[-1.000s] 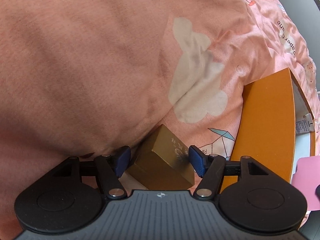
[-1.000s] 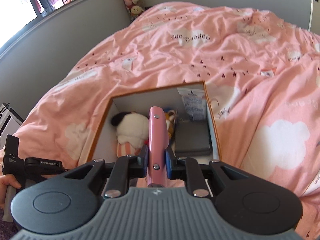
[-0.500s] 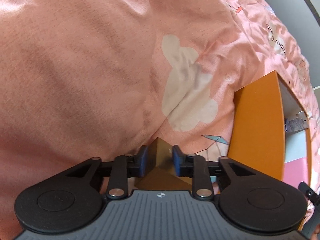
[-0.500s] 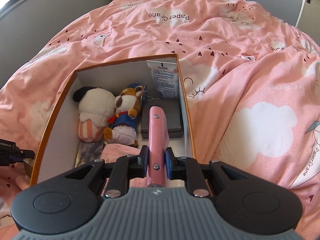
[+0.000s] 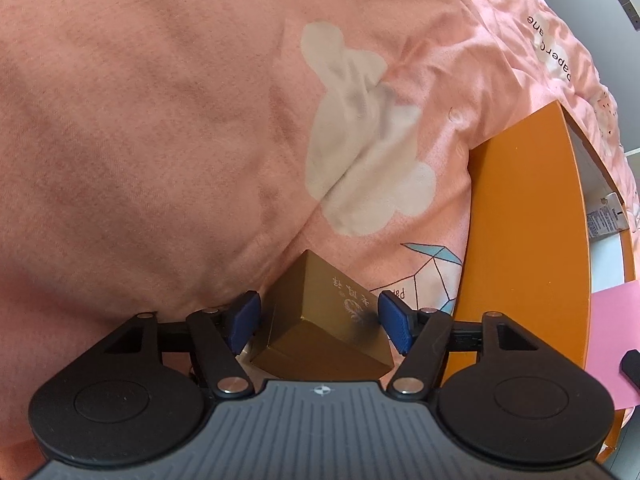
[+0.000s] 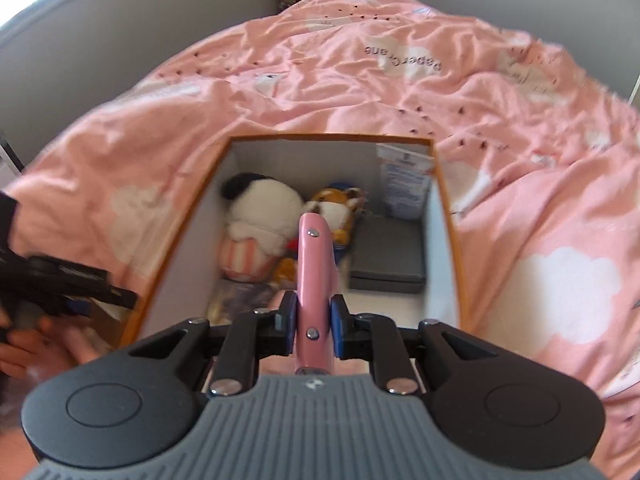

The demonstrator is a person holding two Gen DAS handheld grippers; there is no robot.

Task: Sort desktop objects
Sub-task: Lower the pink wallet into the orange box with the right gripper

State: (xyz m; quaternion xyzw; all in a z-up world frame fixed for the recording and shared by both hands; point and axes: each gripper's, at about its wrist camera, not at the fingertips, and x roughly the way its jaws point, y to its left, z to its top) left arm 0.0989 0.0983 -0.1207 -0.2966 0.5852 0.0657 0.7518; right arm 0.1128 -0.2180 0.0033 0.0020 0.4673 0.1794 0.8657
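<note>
The left wrist camera looks steeply down, close over the pink duvet (image 5: pixel 160 140) beside the orange box (image 5: pixel 528 240), while the right wrist camera faces down into that same box (image 6: pixel 188 236) from its near end, the bed stretching far beyond.

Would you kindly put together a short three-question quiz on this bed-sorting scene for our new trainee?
1. True or false: the left hand-held gripper is clamped on the gold box.
2. What does the right hand-held gripper hold? A) a plush toy B) a pink flat object C) a grey case
3. Fill in: the grey case lies inside the orange ____.

Key
1. False: its jaws have just been opening, and the pads stand clear on either side of the gold box, which rests on the pink duvet.
2. B: the pink flat object, above the orange box.
3. box
</note>
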